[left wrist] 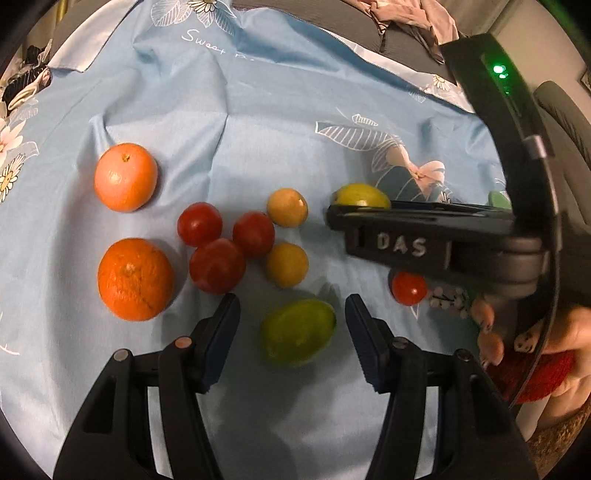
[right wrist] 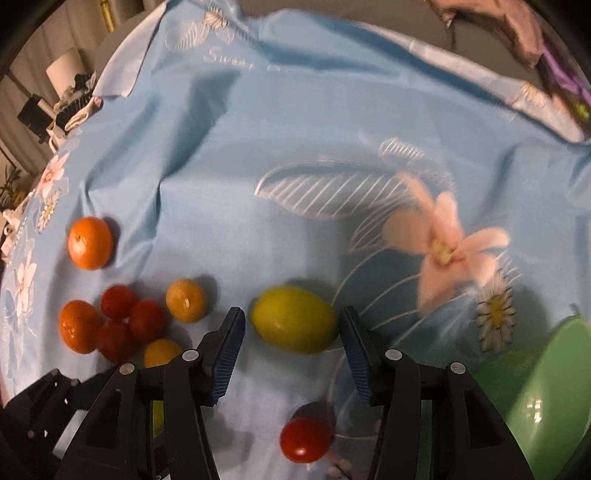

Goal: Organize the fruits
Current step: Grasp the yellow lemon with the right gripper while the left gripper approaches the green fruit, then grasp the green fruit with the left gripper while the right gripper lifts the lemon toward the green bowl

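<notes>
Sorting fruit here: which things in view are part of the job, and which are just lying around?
Part of the job:
- two oranges
- tomatoes, one apart
- two small yellow fruits
- two lemons
- green bowl, probably

Lying about:
- floral cloth
- crumpled fabric behind it

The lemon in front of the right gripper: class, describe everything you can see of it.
The lemon is yellow-green, oval and smooth-skinned, whole, lying on its side on the blue floral cloth. It sits just beyond the right gripper, whose fingers flank it without touching. No other fruit touches it.
</notes>
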`<state>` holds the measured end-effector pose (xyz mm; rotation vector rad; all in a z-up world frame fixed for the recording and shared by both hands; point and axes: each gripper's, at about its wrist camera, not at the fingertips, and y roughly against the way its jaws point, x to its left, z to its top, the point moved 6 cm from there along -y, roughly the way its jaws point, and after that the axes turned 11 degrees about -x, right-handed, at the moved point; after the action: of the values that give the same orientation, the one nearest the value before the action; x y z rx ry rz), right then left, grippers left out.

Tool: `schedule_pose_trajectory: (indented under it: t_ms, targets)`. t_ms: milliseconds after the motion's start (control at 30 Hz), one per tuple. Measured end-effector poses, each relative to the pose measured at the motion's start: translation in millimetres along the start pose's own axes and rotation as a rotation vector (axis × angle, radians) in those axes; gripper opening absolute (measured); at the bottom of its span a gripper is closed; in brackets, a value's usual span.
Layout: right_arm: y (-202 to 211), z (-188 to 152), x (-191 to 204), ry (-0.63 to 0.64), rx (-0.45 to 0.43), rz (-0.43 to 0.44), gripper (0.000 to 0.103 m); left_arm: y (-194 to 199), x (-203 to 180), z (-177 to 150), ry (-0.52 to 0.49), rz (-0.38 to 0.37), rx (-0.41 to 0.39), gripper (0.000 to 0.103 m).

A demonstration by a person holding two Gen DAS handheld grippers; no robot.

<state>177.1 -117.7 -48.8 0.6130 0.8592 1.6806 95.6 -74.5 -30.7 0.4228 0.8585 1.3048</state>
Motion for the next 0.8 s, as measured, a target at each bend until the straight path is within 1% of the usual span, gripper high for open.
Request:
schedule_pose_trajectory:
  t_ms: [33, 100, 133, 167, 333, 433, 567, 633, 667, 700, 767, 800]
  targets:
    - [-0.3, 1.4, 0.6, 0.000, -0.008, -0.003, 0.053, 0.2, 0.4, -0.8, -0.002, 0.003, -0.005, 0.057]
    - [-0.2, 1.5, 1.8, 0.010, -0.018, -0.004, 0.053, -1.2, -0.1, 0.0, -0.017, 0.015, -0.015, 0.044]
    - [-0.8, 0.8, 2.7, 0.015, -0.021, -0.007, 0.050, -2.3, 0.1, 1.2, -0.016, 0.017, -0.018, 0.041]
    - [-0.5, 0.6, 3.8, 0.019, -0.024, -0.006, 0.046, -2.6, 1.0, 2.3, -0.015, 0.017, -0.021, 0.036]
    - [4.1, -4.8, 6.0, 0.010, -0.051, 0.021, 0.046, -0.9, 3.5, 1.4, 0.010, 0.006, -0.021, 0.035]
    - [14.0, -8.1, 5.9, -0.011, -0.082, 0.036, 0.046, 6.7, 2.1, 0.4, -0.006, 0.013, -0.030, 0.032]
    - [47.8, -9.3, 4.8, -0.044, -0.164, 0.084, 0.046, 22.9, -3.4, 0.1, -0.030, 0.023, -0.069, 0.027]
    - [65.0, -10.8, 0.5, -0.068, -0.206, 0.098, 0.046, 32.1, -8.1, -1.8, -0.042, 0.022, -0.091, 0.021]
    - [74.0, -12.4, -2.4, -0.085, -0.227, 0.107, 0.045, 37.3, -11.3, -1.9, -0.053, 0.016, -0.108, 0.009]
    - [79.9, -13.6, -3.8, -0.102, -0.242, 0.114, 0.045, 40.1, -14.3, -1.5, -0.055, 0.000, -0.117, 0.003]
    - [95.9, -21.2, -11.6, -0.141, -0.272, 0.127, 0.045, 39.0, -18.3, -0.1, -0.059, -0.022, -0.118, 0.005]
    - [101.9, -23.8, -16.9, -0.157, -0.287, 0.125, 0.045, 39.2, -17.5, -0.6, -0.058, -0.018, -0.120, 0.006]
